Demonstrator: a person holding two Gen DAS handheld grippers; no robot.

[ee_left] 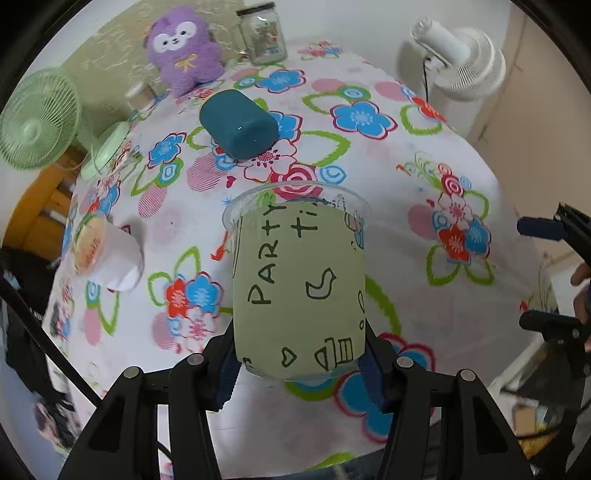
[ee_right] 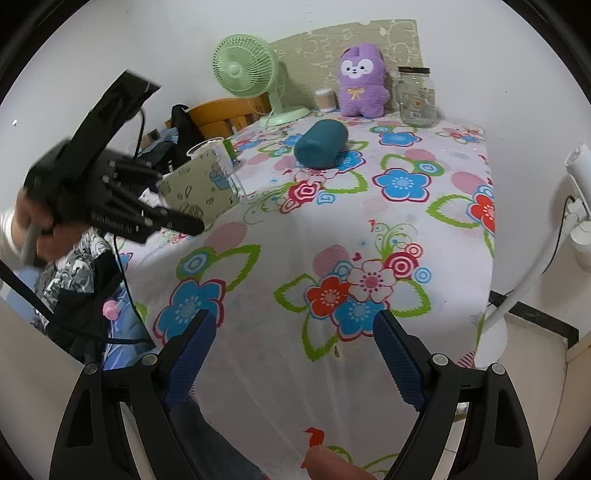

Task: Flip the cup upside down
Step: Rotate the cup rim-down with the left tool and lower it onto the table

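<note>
A clear plastic cup with a pale green "PARTY" sleeve (ee_left: 299, 284) is held in my left gripper (ee_left: 299, 373), whose blue pads are shut on its base end. The cup's open rim points away from the camera, over the flowered tablecloth (ee_left: 388, 184). In the right wrist view the cup (ee_right: 201, 181) is tilted in the air at the left, held by the left gripper (ee_right: 177, 218) above the table's left edge. My right gripper (ee_right: 291, 354) is open and empty, low over the near part of the table. It also shows at the right edge of the left wrist view (ee_left: 535, 273).
A teal cup (ee_left: 238, 123) lies on its side at mid-table. A white cup (ee_left: 107, 254) lies at the left. A purple plush (ee_left: 183, 46), glass jar (ee_left: 262, 33), small lidded jar (ee_left: 140, 94) and green fan (ee_left: 37, 118) stand at the back. A white fan (ee_left: 461, 59) stands right.
</note>
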